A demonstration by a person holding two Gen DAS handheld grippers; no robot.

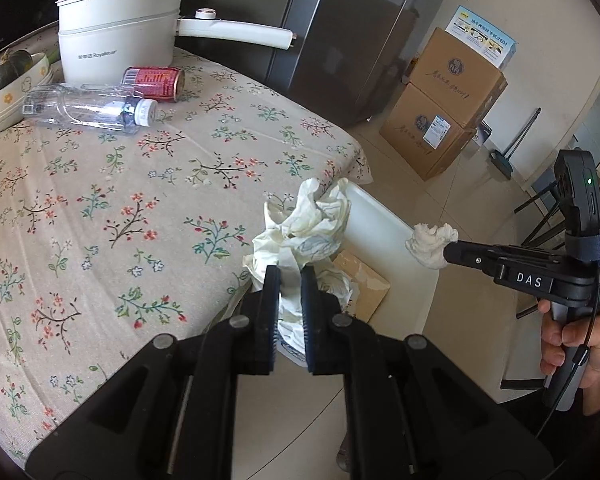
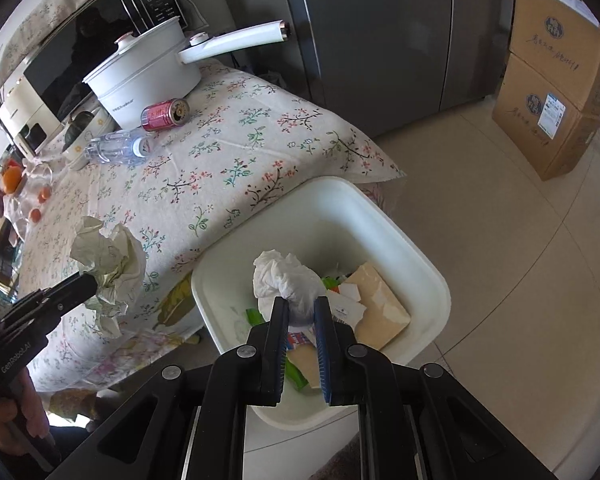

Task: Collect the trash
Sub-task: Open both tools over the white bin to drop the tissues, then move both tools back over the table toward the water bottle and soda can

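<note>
On the left, the tabletop (image 2: 220, 168) is covered with a flowered cloth, and at its far end a white pot (image 2: 144, 76) with a long handle stands in front of a dark oven. Just before the pot, a red can (image 2: 165, 114) and a clear plastic bottle (image 2: 118, 147) lie on their sides, close to each other. Nearer, the left hand-held gripper (image 1: 290, 276) pinches a crumpled cream paper (image 1: 304, 224) between its 2 fingers and holds it at the near edge of the tabletop, partly over the bin. To the right of this edge, a white trash bin (image 2: 384, 220) stands on the tiled floor, with cardboard and colored scraps inside. The right hand-held gripper (image 2: 301, 306) pinches a white tissue ball (image 2: 286, 278) and holds it above the open bin. Further right, 2 cardboard boxes (image 2: 556, 92) are stacked beside a grey refrigerator (image 2: 380, 32).
</note>
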